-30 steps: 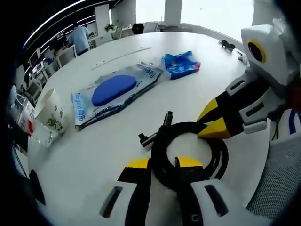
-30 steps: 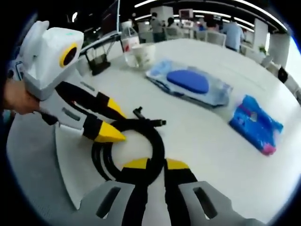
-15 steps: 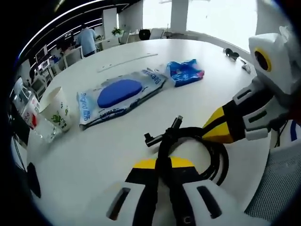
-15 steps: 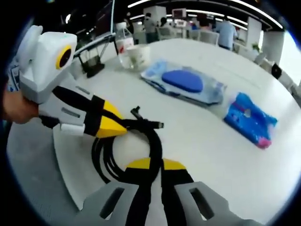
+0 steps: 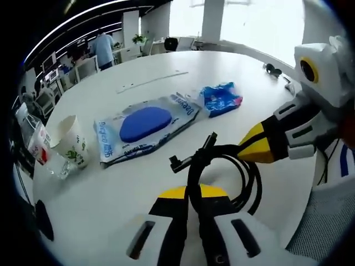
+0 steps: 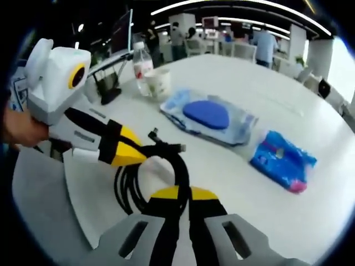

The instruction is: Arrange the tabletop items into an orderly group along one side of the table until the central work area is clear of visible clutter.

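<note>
Gripping the coiled black cable (image 5: 222, 166) from both ends of its loop, I have my left claw (image 5: 192, 194) pinched shut on the near strand, the yellow tips pressed together with the rubbery cord running up between them. My right claw (image 6: 178, 194) is likewise clamped on the same cable (image 6: 152, 172); in the left gripper view it comes in from the right, yellow tips (image 5: 256, 147) closed on the loop's far side. The cable is glossy, wound in several rings, with two stubby plug ends (image 5: 191, 155) poking out. It sits near the edge of the smooth, white, round tabletop (image 5: 138, 72). Farther in lies a flat, crinkly clear pouch with a blue oval lid (image 5: 145, 123), and beyond it a small crumpled blue packet (image 5: 221, 98). Off to the left stand a white paper cup with green print (image 5: 69, 141) and a plastic bottle (image 6: 141, 66) just beside it.
</note>
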The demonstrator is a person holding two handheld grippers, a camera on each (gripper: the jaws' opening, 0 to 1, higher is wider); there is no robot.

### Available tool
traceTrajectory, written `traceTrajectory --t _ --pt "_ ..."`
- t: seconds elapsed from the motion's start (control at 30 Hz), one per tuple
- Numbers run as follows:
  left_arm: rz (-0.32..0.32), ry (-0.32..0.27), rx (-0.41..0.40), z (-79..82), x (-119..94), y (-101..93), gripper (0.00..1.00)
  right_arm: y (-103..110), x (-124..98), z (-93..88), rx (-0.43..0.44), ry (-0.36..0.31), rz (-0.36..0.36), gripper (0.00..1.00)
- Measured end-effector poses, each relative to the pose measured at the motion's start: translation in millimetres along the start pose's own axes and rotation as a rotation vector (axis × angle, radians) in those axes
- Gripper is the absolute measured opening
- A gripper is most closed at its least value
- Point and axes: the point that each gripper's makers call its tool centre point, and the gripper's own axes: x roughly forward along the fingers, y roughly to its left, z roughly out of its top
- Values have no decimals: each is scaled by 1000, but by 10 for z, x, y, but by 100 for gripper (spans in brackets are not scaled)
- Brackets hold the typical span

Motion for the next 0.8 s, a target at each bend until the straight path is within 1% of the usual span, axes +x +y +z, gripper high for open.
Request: traceTrajectory --t 0.13,0.23,0.43,0.73,0.8 --pt "0 -15 -3 84 51 21 3 -70 2 56 -8 -3 -5 0" --pt "-1 -13 -12 109 92 30 3 -109 18 77 -18 -4 -14 0" --pt "7 -1 2 142 164 65 3 -182 98 89 -28 4 -14 1" --pt "7 26 10 125 251 106 4 -234 189 72 -30 20 -7 1" --pt "5 33 6 121 272 110 4 -244 203 61 -18 24 -4 1"
